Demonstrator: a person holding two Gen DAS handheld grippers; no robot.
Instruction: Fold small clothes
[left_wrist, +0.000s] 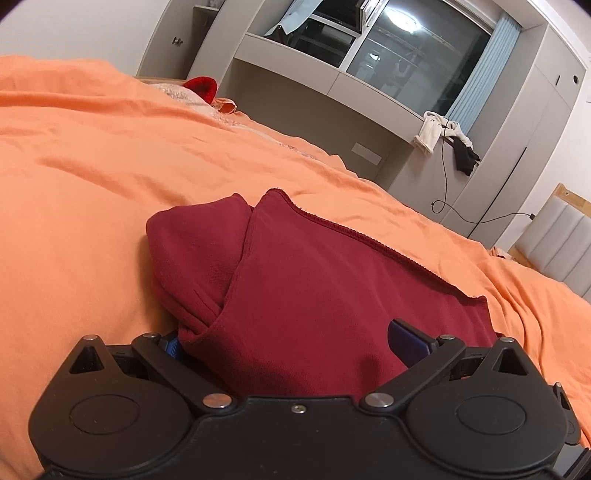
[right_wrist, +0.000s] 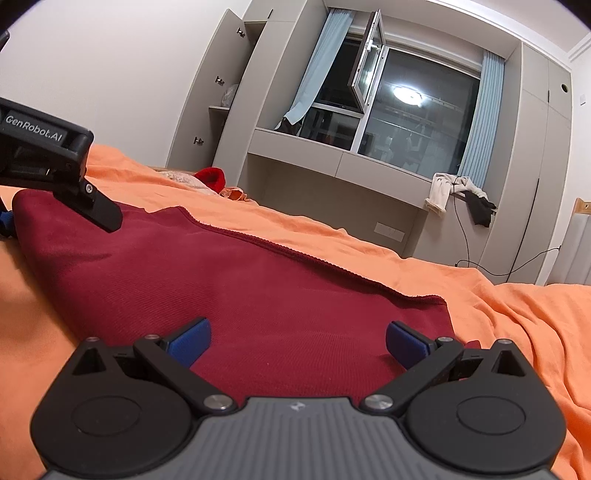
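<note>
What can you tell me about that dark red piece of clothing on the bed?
The dark red garment is a soft, finely ribbed knit with a stitched hem along its far edge. It lies mostly flat on the orange bedsheet, with one end folded over into a bunched lump. Both grippers sit at its near edge, open, blue-padded fingers spread over the cloth.

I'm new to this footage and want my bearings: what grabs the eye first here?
A dark red knit garment lies on a wide orange bedsheet, filling the middle of both views. The right gripper is spread open over its near edge, with the left gripper open at its bunched end. Behind, a dark window reflects a ceiling lamp.
</note>
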